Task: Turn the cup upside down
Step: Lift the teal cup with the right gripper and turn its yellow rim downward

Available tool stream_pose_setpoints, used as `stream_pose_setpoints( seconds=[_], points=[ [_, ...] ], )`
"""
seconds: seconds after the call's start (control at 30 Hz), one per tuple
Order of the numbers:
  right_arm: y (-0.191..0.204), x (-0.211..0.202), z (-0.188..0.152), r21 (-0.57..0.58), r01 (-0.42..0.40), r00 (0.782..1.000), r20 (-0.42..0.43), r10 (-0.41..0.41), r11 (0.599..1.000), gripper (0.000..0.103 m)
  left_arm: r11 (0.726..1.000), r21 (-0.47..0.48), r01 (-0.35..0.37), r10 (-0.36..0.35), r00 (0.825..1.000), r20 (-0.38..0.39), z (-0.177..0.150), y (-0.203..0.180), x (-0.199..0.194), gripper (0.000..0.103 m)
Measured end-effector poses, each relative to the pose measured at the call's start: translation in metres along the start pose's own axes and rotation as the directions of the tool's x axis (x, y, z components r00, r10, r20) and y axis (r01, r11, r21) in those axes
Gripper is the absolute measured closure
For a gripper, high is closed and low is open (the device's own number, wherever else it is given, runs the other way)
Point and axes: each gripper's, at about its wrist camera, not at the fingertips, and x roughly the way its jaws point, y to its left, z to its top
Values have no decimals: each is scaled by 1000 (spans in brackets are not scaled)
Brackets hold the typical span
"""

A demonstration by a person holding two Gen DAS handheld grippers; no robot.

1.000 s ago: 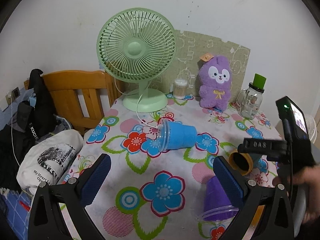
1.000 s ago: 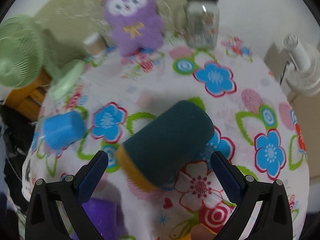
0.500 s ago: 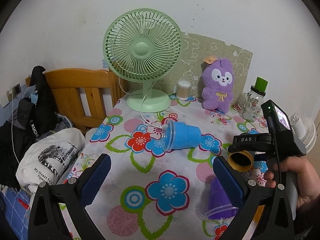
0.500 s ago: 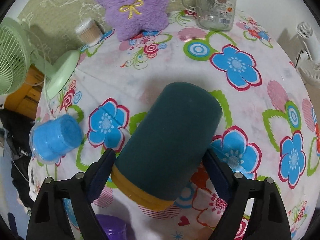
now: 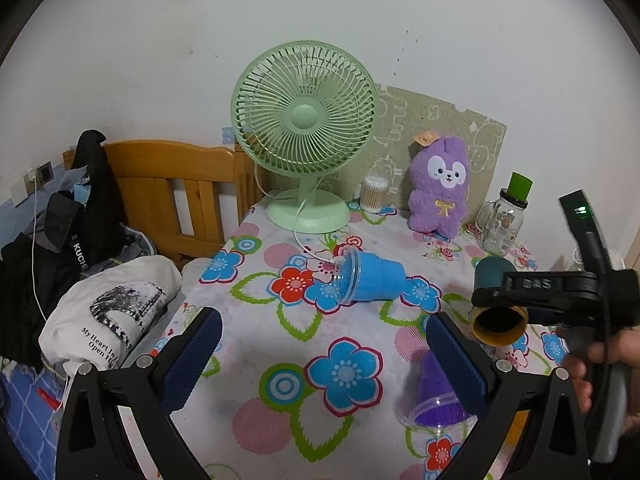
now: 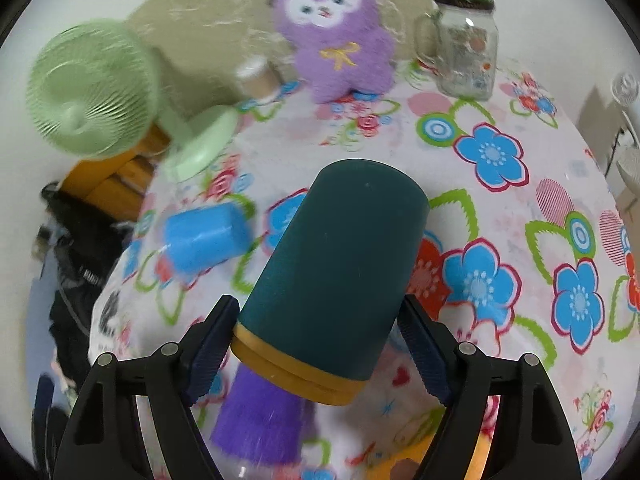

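My right gripper point(image 6: 318, 346) is shut on a dark teal cup with an orange rim point(image 6: 336, 276), gripping it near the rim and holding it tilted above the floral tablecloth. In the left wrist view the teal cup point(image 5: 496, 298) hangs at the right in the right gripper point(image 5: 532, 294), its dark mouth facing me. A blue cup point(image 5: 372, 282) lies on its side mid-table; it also shows in the right wrist view point(image 6: 204, 236). A purple cup point(image 5: 436, 396) stands mouth down near the front right. My left gripper point(image 5: 324, 356) is open and empty over the front of the table.
A green fan point(image 5: 306, 120), a cotton-swab jar point(image 5: 374, 194), a purple plush toy point(image 5: 442, 186) and a glass jar with a green lid point(image 5: 506, 220) line the back of the table. A wooden bed frame point(image 5: 176, 188) with clothes stands left of the table.
My right gripper closed on the teal cup and lifted it off the tablecloth. The left gripper drew back and up, staying open.
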Motion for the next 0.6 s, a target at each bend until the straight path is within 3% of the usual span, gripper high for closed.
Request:
stream_pose_setpoints(
  seconds=[0.17, 0.33, 0.6],
  points=[
    [30, -38, -43, -121, -50, 999, 7, 51, 991, 22, 1000, -23, -14, 14, 1000, 12, -10, 14, -24, 0],
    [48, -63, -93, -226, -33, 999, 6, 35, 974, 26, 998, -58, -22, 23, 1000, 9, -23, 29, -48, 0],
    [30, -48, -150, -195, -46, 996, -79, 31, 980, 29, 997, -72, -4, 2, 1000, -27, -43, 24, -62, 0]
  ],
)
